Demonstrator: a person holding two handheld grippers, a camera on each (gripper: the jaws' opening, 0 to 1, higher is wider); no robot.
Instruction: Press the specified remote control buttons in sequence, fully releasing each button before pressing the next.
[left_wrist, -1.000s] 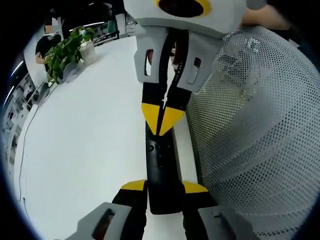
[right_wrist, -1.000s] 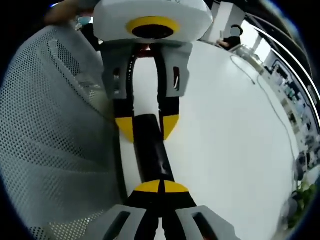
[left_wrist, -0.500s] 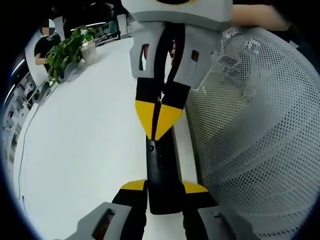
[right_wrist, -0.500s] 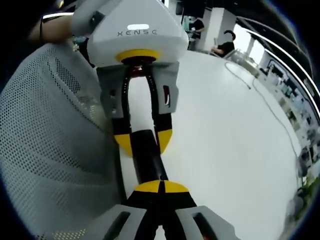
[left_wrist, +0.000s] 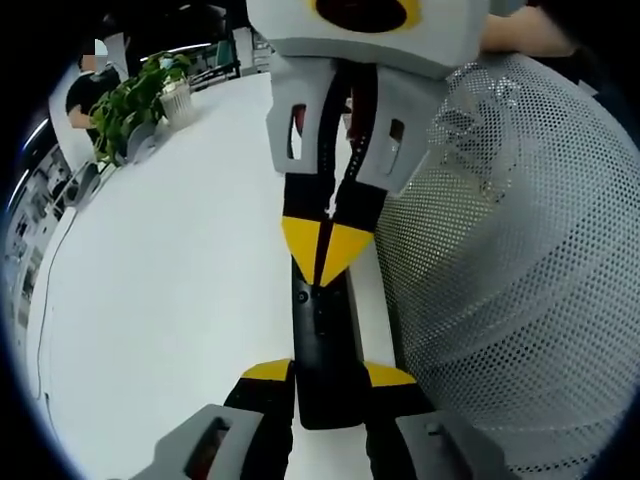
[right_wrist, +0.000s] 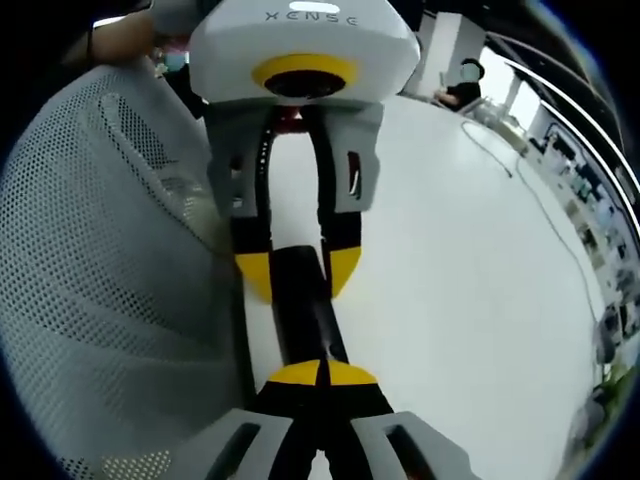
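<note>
Left tool (left_wrist: 328, 378) is clamping remote (left_wrist: 322, 340) by near end; right tool (right_wrist: 320, 375), closed w/ tips together, is pointing down at its far-end buttons.

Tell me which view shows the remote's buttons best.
The left gripper view: the remote shows its face with small buttons below the closed right tool. The right gripper view shows the remote as a plain dark bar; its buttons cannot be made out.
</note>
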